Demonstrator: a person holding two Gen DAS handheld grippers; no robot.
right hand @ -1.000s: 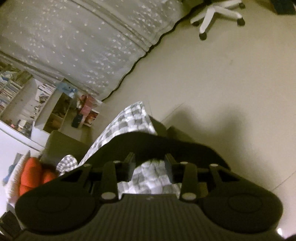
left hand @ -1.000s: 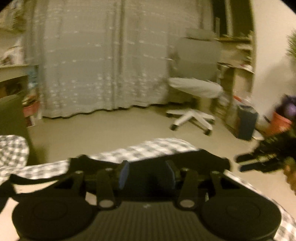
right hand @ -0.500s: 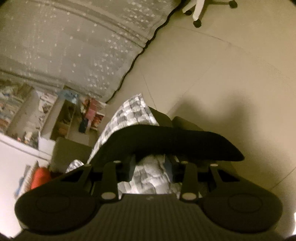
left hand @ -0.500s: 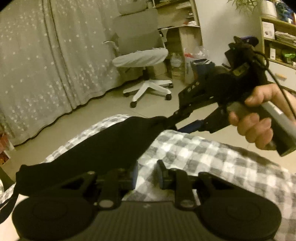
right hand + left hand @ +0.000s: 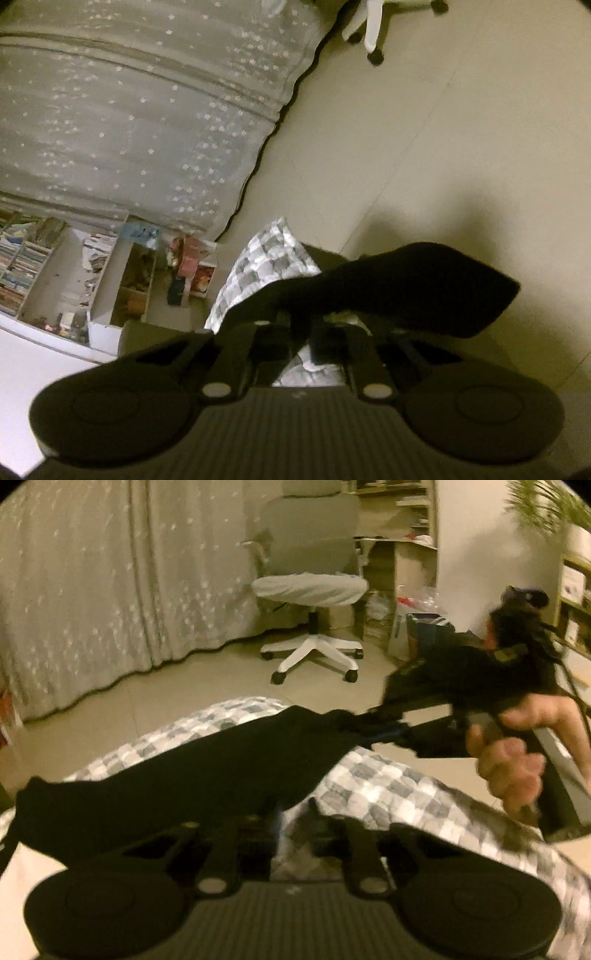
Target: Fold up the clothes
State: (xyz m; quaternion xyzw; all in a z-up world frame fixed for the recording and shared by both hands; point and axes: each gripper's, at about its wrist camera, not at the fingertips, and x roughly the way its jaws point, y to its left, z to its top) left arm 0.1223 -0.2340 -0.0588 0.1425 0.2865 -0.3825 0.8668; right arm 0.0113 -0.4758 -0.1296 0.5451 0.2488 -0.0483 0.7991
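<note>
Between both claws, black garment point(image 5: 192, 775) stretched

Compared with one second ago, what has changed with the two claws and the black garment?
Both claws went from open to pinching the black garment. The left claw is shut on its near edge. The right claw, held in a hand, is closing on the far end. The cloth now hangs stretched between them above the checkered cover. The office chair and curtain stayed put.
</note>
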